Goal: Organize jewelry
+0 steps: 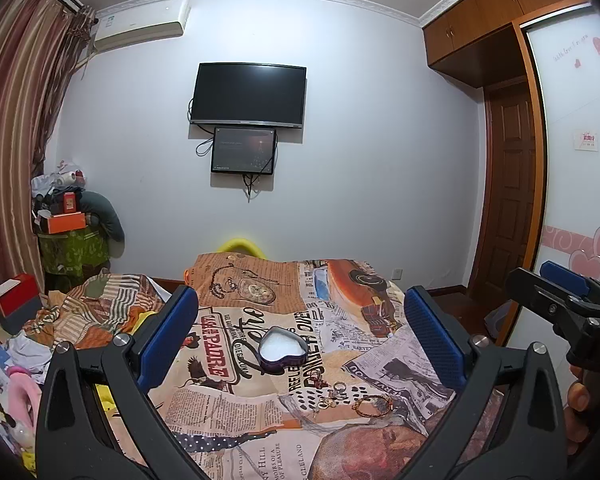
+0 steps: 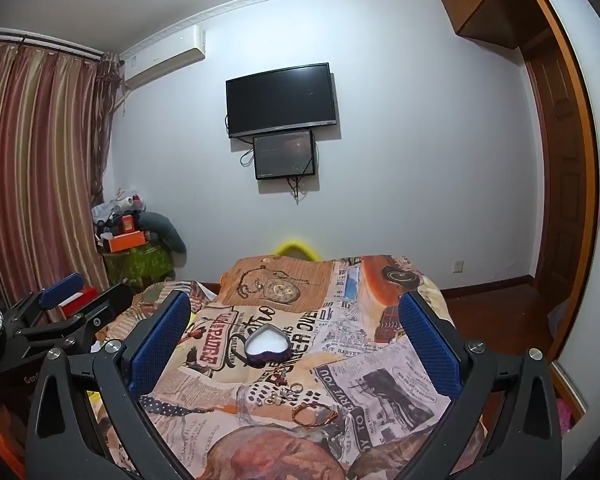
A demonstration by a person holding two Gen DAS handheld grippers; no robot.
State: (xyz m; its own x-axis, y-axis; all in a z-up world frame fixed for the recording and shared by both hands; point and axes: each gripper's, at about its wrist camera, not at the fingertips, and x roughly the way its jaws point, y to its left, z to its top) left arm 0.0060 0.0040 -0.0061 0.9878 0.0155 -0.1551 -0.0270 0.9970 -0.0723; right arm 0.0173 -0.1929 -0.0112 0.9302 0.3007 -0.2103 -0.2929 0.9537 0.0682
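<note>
A heart-shaped purple box (image 1: 282,350) with a white lining lies open on the printed bedspread (image 1: 236,400); it also shows in the right wrist view (image 2: 267,345). Nearer me lie a braided gold bracelet (image 1: 373,404) (image 2: 314,414) and a small cluster of rings and earrings (image 1: 334,394) (image 2: 282,394). My left gripper (image 1: 300,312) is open and empty, held above the bedspread behind the jewelry. My right gripper (image 2: 296,320) is open and empty too, beside it on the right (image 1: 560,296). The left gripper shows at the left edge of the right wrist view (image 2: 80,300).
Crumpled striped bedding (image 1: 92,312) lies left of the spread. A red box (image 1: 14,294) and a pile of boxes and bags (image 1: 68,216) stand by the curtain. A wall TV (image 1: 248,94), a wardrobe (image 1: 580,160) and a door (image 1: 508,184) are beyond the bed.
</note>
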